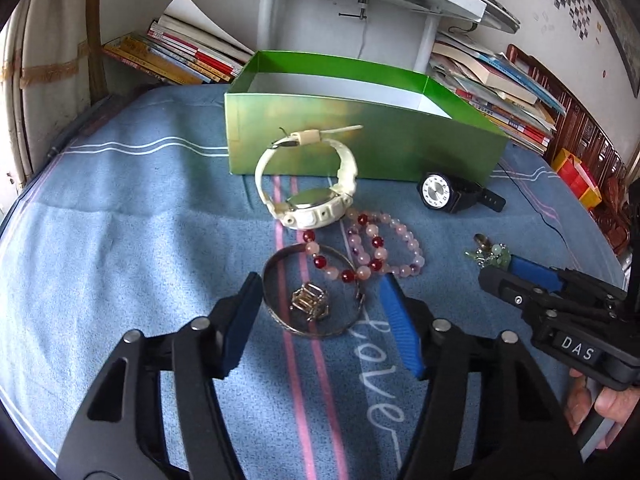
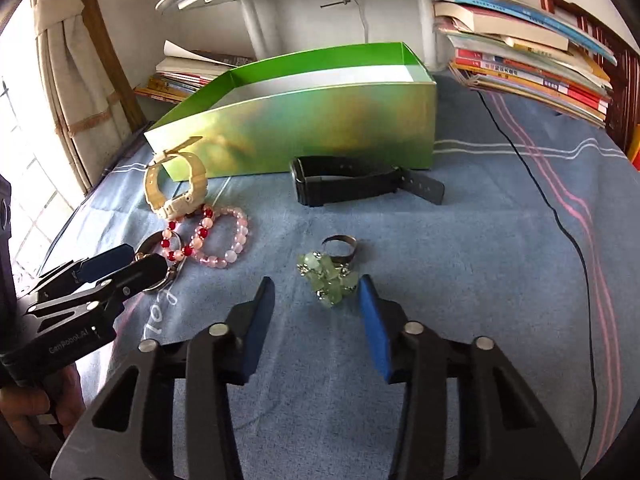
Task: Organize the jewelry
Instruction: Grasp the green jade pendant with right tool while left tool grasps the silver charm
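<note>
An open green box (image 1: pixel 360 136) (image 2: pixel 304 128) stands at the back of the blue cloth. In front of it lie a white watch (image 1: pixel 316 200) (image 2: pixel 176 196), a black watch (image 1: pixel 452 192) (image 2: pixel 352 184), pink and red bead bracelets (image 1: pixel 368 252) (image 2: pixel 216 236), a metal bangle (image 1: pixel 312 300) with a gold ring (image 1: pixel 310 302) inside it, and a green bead ring (image 1: pixel 490 254) (image 2: pixel 330 278). My left gripper (image 1: pixel 320 300) is open, its fingers either side of the bangle. My right gripper (image 2: pixel 316 292) is open, just before the green bead ring.
Book stacks (image 1: pixel 180 56) (image 2: pixel 528 56) lie at the back left and right. A white stand (image 1: pixel 272 4) rises behind the box. A black cable (image 2: pixel 568 240) runs across the cloth on the right. The cloth carries pink stripes (image 1: pixel 304 380).
</note>
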`<state>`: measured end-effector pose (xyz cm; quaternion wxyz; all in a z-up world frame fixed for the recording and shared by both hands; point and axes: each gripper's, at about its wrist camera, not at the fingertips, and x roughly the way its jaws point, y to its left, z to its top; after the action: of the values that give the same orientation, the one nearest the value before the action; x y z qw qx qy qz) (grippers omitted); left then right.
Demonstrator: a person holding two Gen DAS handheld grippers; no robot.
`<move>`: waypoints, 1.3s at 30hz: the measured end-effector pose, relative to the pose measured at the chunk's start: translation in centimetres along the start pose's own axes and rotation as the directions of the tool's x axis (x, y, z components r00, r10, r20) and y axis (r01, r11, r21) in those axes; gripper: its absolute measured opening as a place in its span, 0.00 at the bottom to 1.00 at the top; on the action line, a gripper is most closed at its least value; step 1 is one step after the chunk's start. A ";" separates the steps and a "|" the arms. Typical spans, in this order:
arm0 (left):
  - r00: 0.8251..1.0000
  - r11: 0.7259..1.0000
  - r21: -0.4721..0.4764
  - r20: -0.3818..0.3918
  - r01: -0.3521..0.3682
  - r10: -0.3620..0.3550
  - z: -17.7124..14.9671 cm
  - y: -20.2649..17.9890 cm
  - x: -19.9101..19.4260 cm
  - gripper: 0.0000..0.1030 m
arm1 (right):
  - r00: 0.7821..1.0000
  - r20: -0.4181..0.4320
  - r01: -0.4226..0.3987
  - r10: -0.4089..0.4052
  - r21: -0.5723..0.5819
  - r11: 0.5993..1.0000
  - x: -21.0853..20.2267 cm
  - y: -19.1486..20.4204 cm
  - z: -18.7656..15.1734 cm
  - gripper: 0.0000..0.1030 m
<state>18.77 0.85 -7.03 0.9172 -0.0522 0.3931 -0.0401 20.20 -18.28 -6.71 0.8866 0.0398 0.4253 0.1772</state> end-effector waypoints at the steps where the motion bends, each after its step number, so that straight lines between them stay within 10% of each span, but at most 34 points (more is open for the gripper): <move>1: 1.000 1.000 -0.002 0.002 -0.001 0.001 -0.1 0.0 0.0 0.50 | 1.000 -0.004 -0.003 0.003 -0.007 1.000 0.1 0.1 0.0 0.32; 11: 0.999 1.000 0.015 0.050 -0.022 0.021 -0.3 -0.3 -1.1 0.44 | 1.000 -0.014 -0.014 0.013 -0.023 1.000 0.3 0.4 0.0 0.13; 29: 0.996 0.981 0.173 -0.019 -0.087 0.092 -0.2 -2.6 0.4 0.58 | 0.997 0.018 -0.076 0.076 0.002 0.997 -0.3 -0.1 0.1 0.12; 31: 0.994 0.980 0.171 -0.014 -0.104 0.108 -0.2 -2.6 0.3 0.53 | 0.996 0.028 -0.082 0.082 0.004 0.997 -0.5 -0.1 0.1 0.12; 34: 0.993 0.987 0.116 0.002 -0.115 0.115 0.1 -1.4 -0.1 0.19 | 0.994 0.054 -0.100 0.100 0.002 0.995 -1.0 -0.1 0.0 0.11; 39: 0.995 0.984 0.144 0.012 -0.103 0.103 -0.3 -1.3 -0.6 0.16 | 0.990 0.078 -0.117 0.117 -0.004 0.993 -1.4 0.0 -0.1 0.11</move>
<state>18.08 -0.39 -6.66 0.9203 0.0347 0.3891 -0.0209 19.31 -18.79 -5.73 0.8906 0.0721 0.3874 0.2272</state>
